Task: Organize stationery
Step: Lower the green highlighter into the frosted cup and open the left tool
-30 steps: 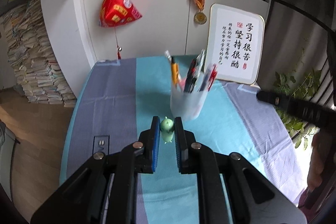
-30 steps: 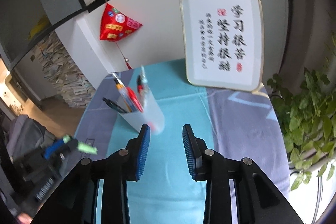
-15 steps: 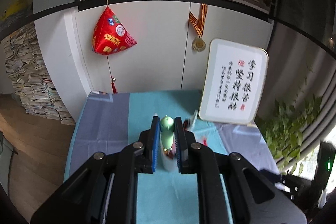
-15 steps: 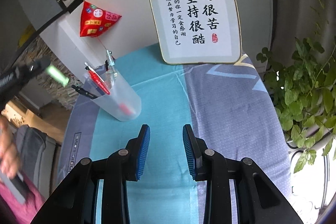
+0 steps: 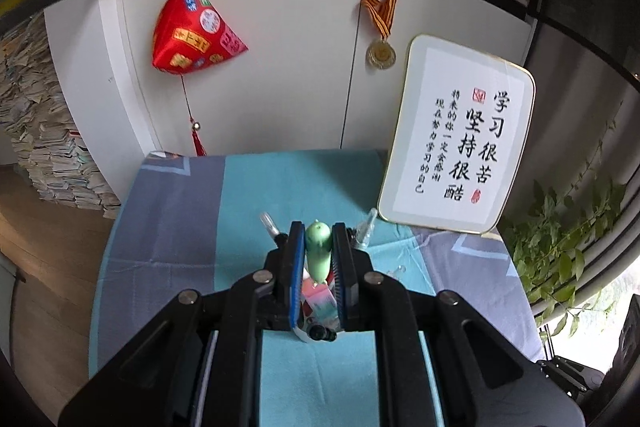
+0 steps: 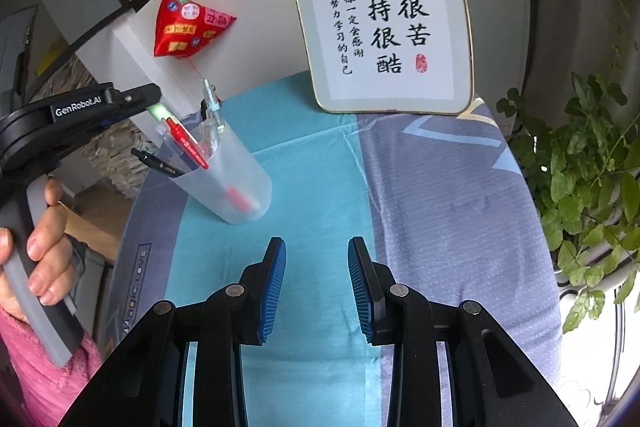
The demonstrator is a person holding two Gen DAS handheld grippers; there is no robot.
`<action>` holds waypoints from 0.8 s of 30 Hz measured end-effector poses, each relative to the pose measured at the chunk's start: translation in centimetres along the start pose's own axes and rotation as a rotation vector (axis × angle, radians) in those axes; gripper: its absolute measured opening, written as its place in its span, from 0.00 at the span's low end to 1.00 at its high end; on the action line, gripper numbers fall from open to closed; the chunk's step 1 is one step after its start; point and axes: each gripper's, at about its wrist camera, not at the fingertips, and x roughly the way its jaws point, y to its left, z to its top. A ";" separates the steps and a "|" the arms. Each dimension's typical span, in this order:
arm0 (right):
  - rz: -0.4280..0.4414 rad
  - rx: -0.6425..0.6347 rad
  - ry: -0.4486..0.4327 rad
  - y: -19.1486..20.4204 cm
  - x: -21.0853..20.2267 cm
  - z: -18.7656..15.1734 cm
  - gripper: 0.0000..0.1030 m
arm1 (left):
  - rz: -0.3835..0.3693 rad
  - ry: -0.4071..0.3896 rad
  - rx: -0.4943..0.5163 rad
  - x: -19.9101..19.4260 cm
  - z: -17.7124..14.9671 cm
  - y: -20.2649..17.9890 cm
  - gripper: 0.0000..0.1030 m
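Left tongs [image 5: 318, 247]: gripping green pen [image 5: 318, 249] above cup [image 6: 224, 175], centre-left; not released. Right tongs [image 6: 316, 279]: open, empty. Desk [image 6: 440, 187]: apparently nothing left.

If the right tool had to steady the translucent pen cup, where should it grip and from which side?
Grip the translucent pen cup low on its bare wall, coming in level from the near side, with the right tool spread wider. The pens fan out of the rim and the left tool holds a green pen over the mouth, so a top approach looks blocked.
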 end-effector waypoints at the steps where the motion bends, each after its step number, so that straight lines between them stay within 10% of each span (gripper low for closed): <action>1: 0.000 0.000 0.003 0.0 0.1 0.0 0.31 | -0.004 0.005 0.000 0.1 -0.1 0.0 0.11; 24: 0.011 -0.008 0.021 0.8 0.6 -0.5 0.31 | -0.019 0.032 0.026 -0.2 -1.6 -0.3 0.17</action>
